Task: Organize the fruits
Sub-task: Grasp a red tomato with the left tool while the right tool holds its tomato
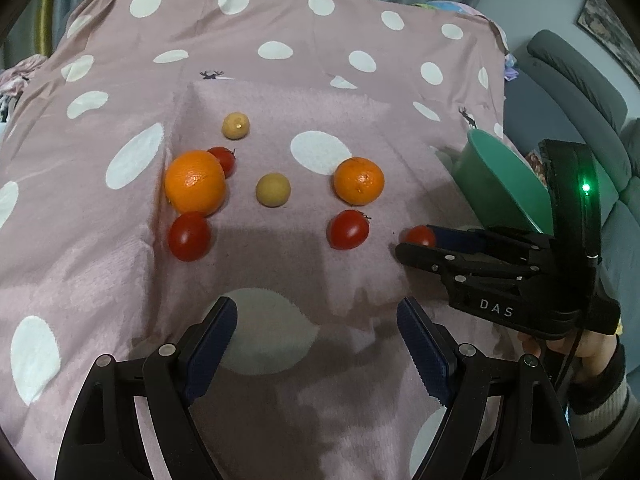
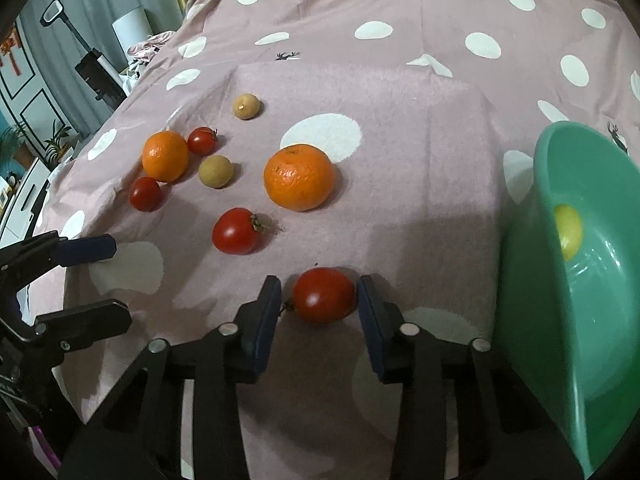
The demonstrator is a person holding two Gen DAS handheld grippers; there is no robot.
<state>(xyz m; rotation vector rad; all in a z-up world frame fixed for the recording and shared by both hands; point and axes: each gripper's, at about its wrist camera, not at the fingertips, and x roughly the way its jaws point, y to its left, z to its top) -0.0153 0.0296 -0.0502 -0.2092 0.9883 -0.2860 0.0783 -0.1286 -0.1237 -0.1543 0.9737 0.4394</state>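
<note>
Fruits lie on a pink polka-dot cloth (image 1: 120, 280): two oranges (image 1: 195, 182) (image 1: 359, 181), two small tan fruits (image 1: 236, 125) (image 1: 273, 189), and several red tomatoes (image 1: 189, 236) (image 1: 348, 229). My right gripper (image 2: 319, 295) is open, its jaws on either side of a tomato (image 2: 324, 294) that rests on the cloth; a gap shows on the left side. It also shows in the left wrist view (image 1: 416, 242). My left gripper (image 1: 316, 320) is open and empty, near the cloth's front. A green bowl (image 2: 520, 320) at the right holds a yellow fruit (image 2: 568, 232).
The green bowl (image 1: 500, 184) stands tilted at the right edge of the cloth. A grey sofa (image 1: 580, 92) lies beyond it. Furniture and a vacuum (image 2: 92, 64) stand at the far left.
</note>
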